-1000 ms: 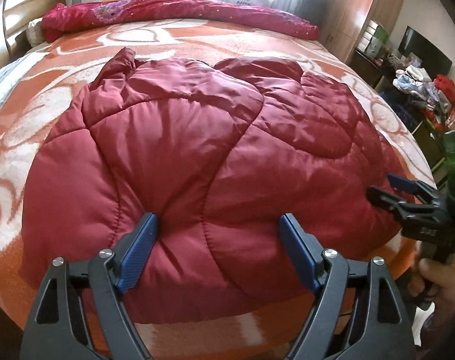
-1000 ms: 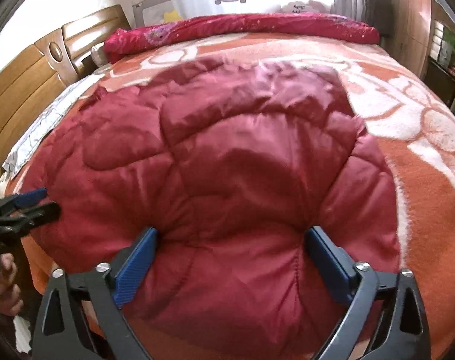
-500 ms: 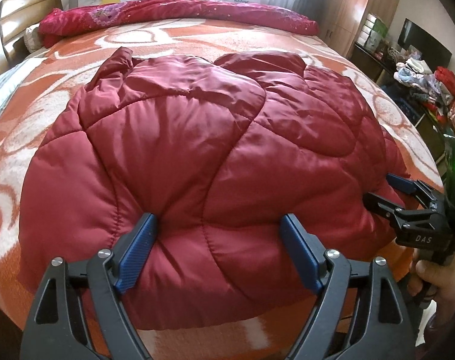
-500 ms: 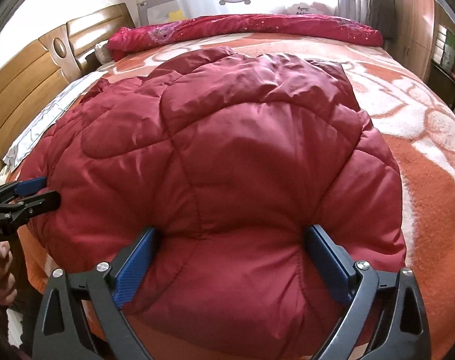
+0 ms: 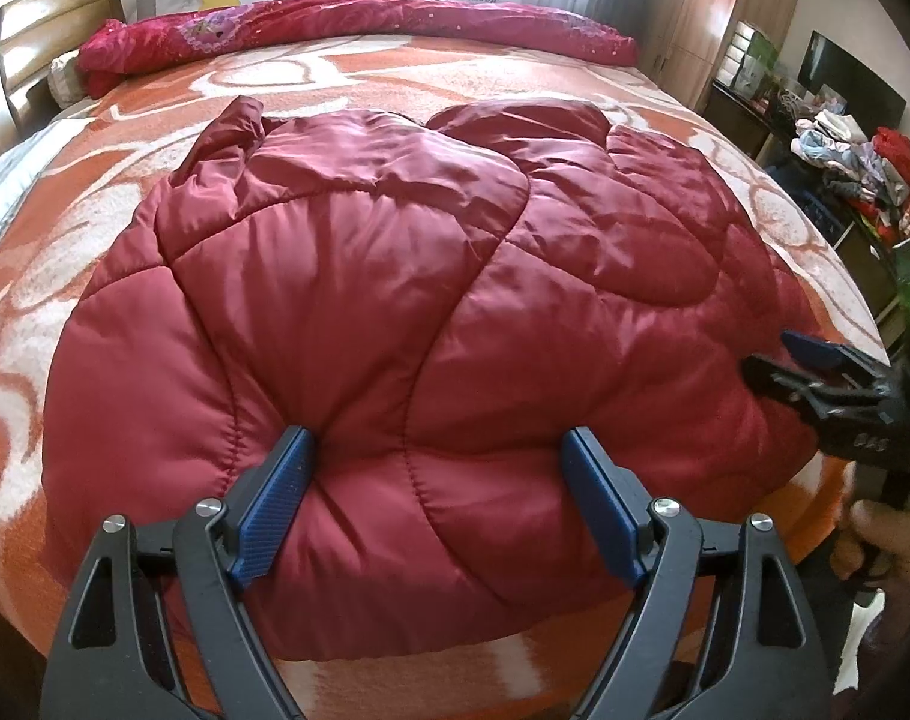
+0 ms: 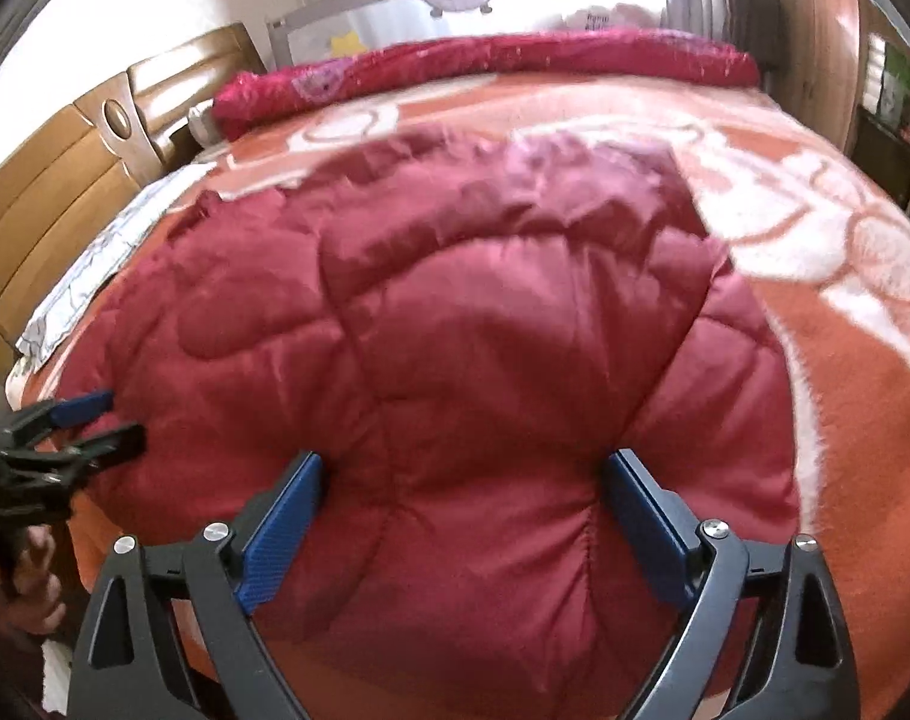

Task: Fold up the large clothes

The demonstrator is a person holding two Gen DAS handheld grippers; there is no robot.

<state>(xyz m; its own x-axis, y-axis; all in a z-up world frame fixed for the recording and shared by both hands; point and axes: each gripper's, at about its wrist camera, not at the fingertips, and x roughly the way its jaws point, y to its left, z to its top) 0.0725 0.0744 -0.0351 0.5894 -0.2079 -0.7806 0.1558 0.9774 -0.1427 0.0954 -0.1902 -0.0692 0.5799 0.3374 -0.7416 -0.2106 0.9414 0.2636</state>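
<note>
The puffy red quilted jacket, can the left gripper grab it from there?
Probably yes: the left gripper is open, with the puffy red quilted jacket's near edge bulging between its blue pads and nothing blocking.

Left gripper (image 5: 437, 480) spread wide, blue pads (image 5: 275, 507) pressed into padded cloth. Right gripper (image 6: 464, 516) likewise spread (view blurred), level alongside. Bare hand (image 5: 881, 540) gripping right handle.
</note>
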